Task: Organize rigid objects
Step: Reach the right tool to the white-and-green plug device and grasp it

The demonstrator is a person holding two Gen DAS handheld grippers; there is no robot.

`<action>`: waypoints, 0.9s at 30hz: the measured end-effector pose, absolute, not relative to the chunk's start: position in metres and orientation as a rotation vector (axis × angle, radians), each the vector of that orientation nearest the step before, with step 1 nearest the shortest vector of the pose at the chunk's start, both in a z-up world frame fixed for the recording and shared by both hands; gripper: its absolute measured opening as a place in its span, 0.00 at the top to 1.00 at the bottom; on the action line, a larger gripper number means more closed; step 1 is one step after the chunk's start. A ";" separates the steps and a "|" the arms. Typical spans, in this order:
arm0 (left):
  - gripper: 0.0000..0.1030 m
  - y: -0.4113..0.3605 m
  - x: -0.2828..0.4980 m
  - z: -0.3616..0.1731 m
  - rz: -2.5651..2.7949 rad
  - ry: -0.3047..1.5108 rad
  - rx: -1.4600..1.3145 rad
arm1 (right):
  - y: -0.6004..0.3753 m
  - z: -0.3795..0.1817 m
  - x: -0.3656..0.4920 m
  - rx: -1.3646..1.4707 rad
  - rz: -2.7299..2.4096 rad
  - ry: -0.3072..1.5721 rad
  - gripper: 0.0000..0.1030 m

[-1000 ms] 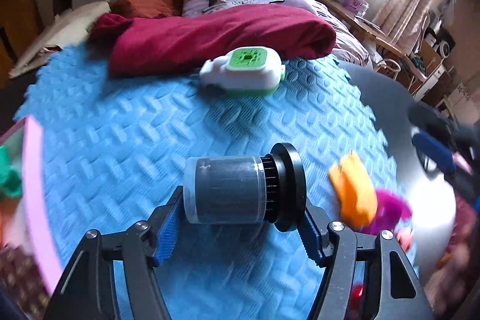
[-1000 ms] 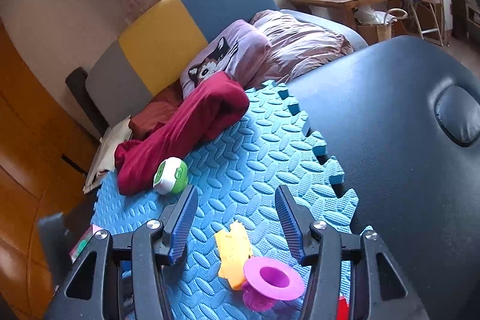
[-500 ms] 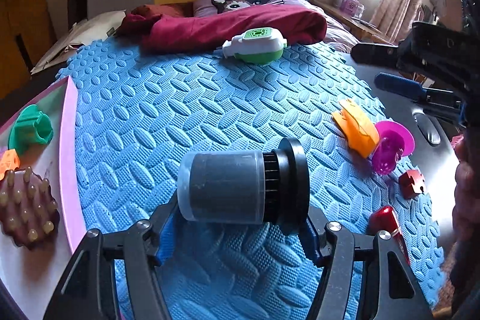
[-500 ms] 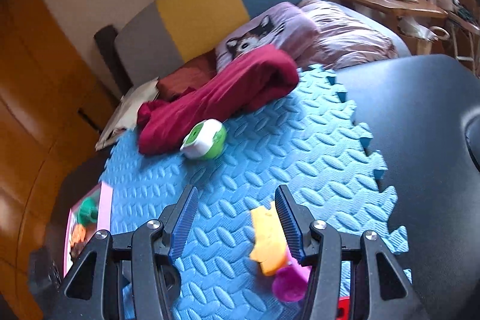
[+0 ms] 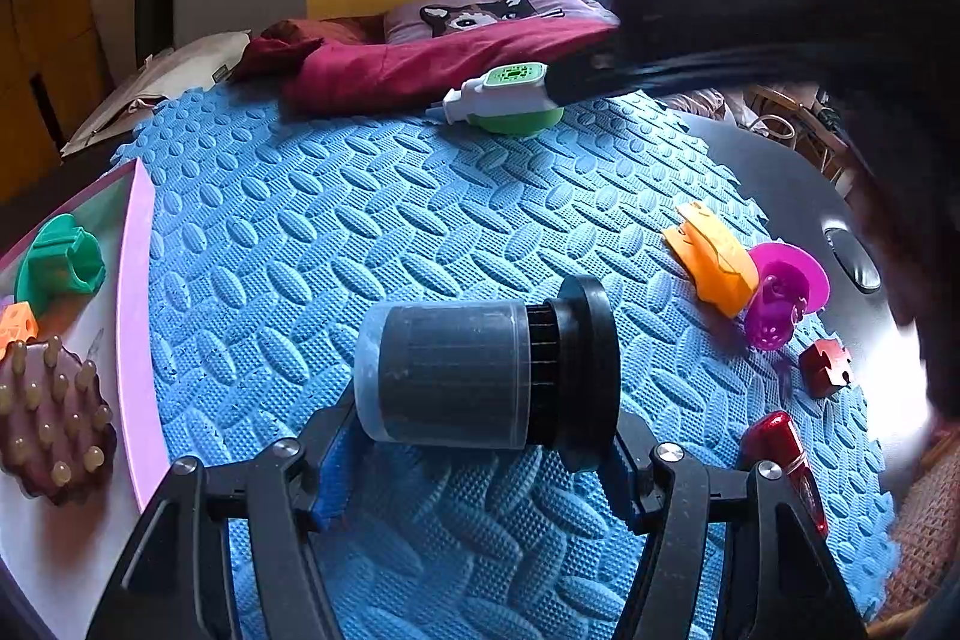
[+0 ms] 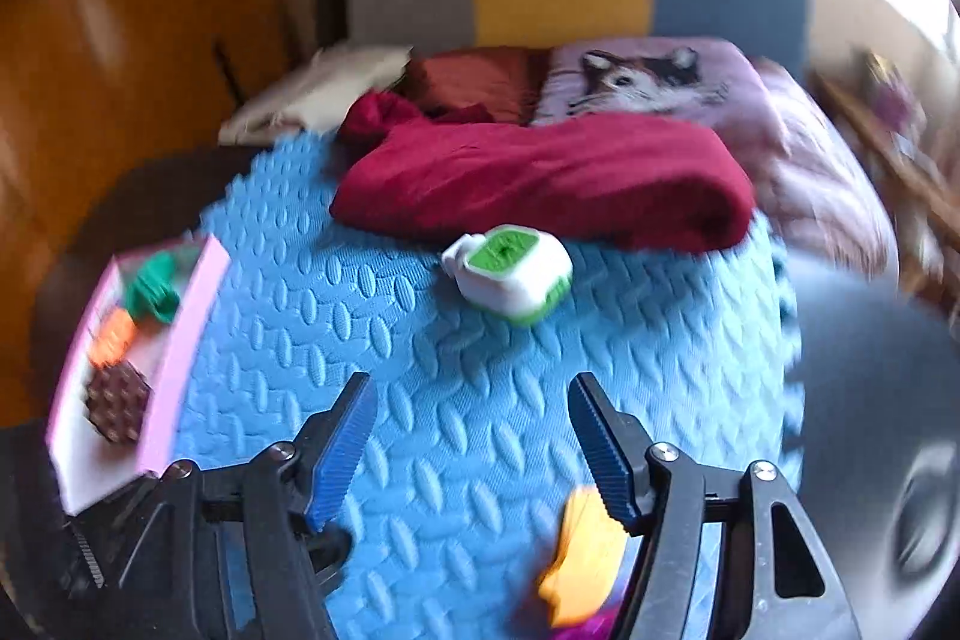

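Left claw (image 5: 480, 436) clamped on grey cylindrical canister (image 5: 444, 370), held sideways above blue foam mat (image 5: 336, 244); one pad on its frosted end, the other on its black flanged cap. Right claw (image 6: 471, 442) jaws opening, nothing between them, only mat below; view blurred. White-and-green gadget (image 6: 510, 274) lies on mat just in front of crimson cloth (image 6: 540, 178), ahead of right claw. Pink-rimmed tray (image 5: 135, 316) at mat's left edge holds green piece (image 5: 60, 262), small orange block (image 5: 15, 328) and brown studded ball (image 5: 51, 424). On mat's right side: orange piece (image 5: 714, 262) touching magenta funnel-like piece (image 5: 780, 292); dark red block (image 5: 825, 367) and glossy red item (image 5: 780, 454) nearby.
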State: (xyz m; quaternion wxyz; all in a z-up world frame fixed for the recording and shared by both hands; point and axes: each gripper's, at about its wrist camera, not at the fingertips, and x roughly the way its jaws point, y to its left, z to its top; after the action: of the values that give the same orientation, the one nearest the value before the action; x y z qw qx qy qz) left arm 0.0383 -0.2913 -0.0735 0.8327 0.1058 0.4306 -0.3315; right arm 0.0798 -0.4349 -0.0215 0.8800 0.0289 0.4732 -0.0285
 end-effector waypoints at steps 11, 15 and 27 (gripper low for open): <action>0.36 -0.288 0.037 -0.073 -0.719 0.900 0.213 | -0.412 -0.057 0.173 -0.368 -0.017 1.195 0.31; 0.36 -0.288 0.038 -0.073 -0.728 0.902 0.208 | -0.413 -0.078 0.189 -0.379 -0.033 1.244 0.41; 0.36 -0.287 0.036 -0.073 -0.735 0.892 0.205 | -0.414 -0.062 0.101 -0.059 -0.038 1.206 0.48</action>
State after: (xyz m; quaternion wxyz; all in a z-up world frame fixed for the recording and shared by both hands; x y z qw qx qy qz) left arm 0.0363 -0.2866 -0.0733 0.8326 0.0967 0.4210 -0.3466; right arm 0.1008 -0.4141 -0.0621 0.8232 -0.0277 0.5668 -0.0180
